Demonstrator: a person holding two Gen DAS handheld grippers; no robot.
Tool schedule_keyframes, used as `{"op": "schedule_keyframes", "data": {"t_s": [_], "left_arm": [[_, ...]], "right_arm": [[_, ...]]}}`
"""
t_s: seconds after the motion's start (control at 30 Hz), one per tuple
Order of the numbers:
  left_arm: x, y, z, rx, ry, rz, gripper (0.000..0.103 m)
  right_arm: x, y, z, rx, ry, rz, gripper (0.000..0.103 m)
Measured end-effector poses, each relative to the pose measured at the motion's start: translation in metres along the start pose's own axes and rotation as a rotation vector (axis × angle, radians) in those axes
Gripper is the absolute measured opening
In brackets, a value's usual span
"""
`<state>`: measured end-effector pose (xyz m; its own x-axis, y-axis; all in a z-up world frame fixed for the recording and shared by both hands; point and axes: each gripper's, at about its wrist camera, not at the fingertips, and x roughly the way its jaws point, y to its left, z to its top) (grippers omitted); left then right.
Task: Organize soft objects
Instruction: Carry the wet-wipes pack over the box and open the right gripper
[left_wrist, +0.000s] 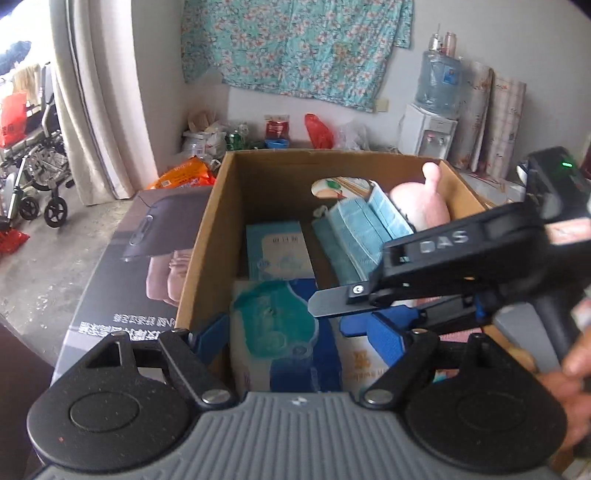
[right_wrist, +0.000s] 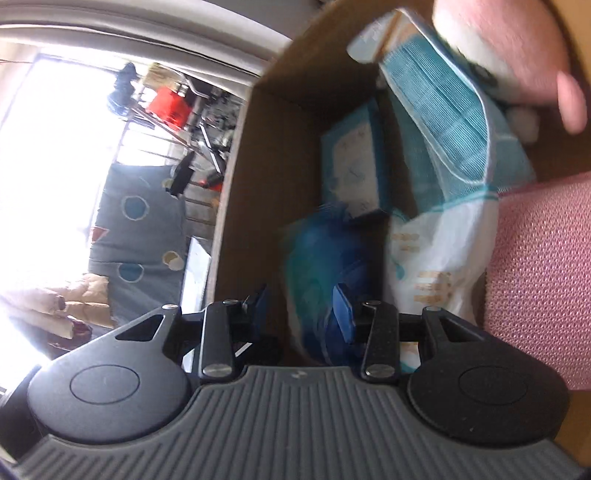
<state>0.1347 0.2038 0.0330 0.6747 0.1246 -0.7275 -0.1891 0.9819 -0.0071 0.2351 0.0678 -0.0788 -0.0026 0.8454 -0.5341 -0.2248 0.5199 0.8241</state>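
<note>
A cardboard box (left_wrist: 207, 236) holds the soft goods: a blue-and-white soft pack (left_wrist: 280, 332) lies against the near wall, a folded teal cloth (left_wrist: 354, 236) leans toward the far right corner against a pink plush toy (left_wrist: 421, 206), and a small pale-blue packet (left_wrist: 277, 254) lies flat mid-floor. The left gripper (left_wrist: 299, 336) hovers over the near edge, fingers spread, nothing between them. The right gripper (right_wrist: 301, 314) reaches in from the right edge; its fingers stand partly apart around the blurred blue pack, but contact cannot be told. Leaning the items upright likely saves room.
</note>
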Motion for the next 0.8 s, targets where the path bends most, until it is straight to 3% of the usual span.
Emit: {"op": "schedule_keyframes", "data": {"t_s": [0.27, 0.47, 0.67, 0.8], "left_arm": [[-0.025, 0.022, -0.02, -0.014, -0.021, -0.055, 0.085], [-0.049, 0.008, -0.027, -0.011, -0.061, -0.126, 0.091], [-0.083, -0.035, -0.038, 0.043, -0.162, -0.212, 0.1], [-0.096, -0.076, -0.049, 0.082, -0.219, -0.287, 0.102]], "right_arm": [[-0.044, -0.004, -0.001, -0.009, -0.063, 0.032, 0.038], [-0.113, 0.004, -0.015, -0.075, -0.147, 0.101, 0.042], [-0.217, -0.009, -0.06, -0.14, -0.346, 0.2, 0.061], [-0.282, -0.042, -0.105, -0.155, -0.502, 0.187, 0.068]]}}
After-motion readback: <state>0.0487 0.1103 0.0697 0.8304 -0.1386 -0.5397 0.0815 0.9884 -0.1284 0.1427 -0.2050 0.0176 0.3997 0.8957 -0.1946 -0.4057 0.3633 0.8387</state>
